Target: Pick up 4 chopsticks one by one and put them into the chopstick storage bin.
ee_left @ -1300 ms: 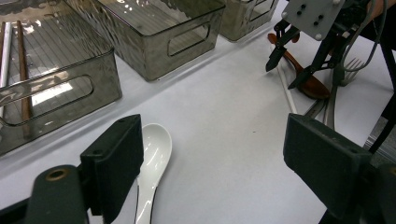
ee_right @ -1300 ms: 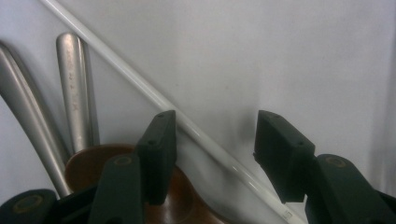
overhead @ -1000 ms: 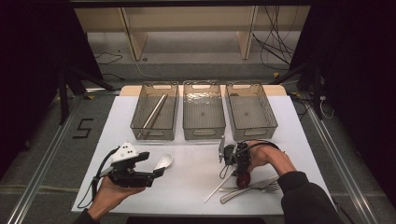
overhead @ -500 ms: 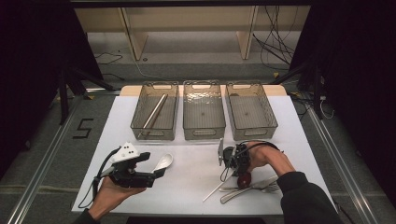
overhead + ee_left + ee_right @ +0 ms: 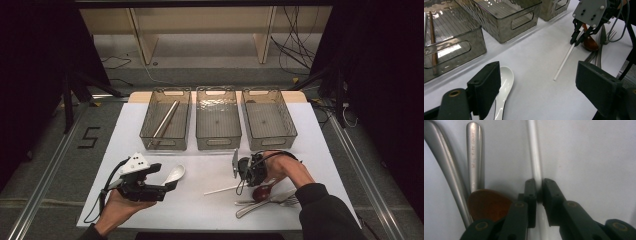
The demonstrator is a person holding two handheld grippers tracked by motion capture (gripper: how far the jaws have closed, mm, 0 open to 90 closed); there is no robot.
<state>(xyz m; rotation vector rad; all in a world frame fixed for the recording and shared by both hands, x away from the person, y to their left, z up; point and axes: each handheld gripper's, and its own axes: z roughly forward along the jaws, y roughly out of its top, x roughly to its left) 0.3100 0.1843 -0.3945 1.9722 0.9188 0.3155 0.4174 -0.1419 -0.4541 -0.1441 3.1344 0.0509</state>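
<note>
While seen from above, at lower centre-right of frame:
Right gripper (image 5: 239, 186): pinched tight on white chopstick (image 5: 221, 189), lying flat on white table (image 5: 320, 150).
Right gripper view, centre: jaws closed either side of the chopstick (image 5: 535, 167); brown spoon (image 5: 487, 205) at lower left, metal cutlery handles (image 5: 474, 155) at upper left.
Left gripper (image 5: 167, 186): lower left of high view, jaws spread wide, holding nothing.
White ceramic spoon (image 5: 504, 86): just beside left jaw, on table.
Three clear bins (image 5: 218, 120): upper centre; leftmost holding chopsticks (image 5: 164, 122).
</note>
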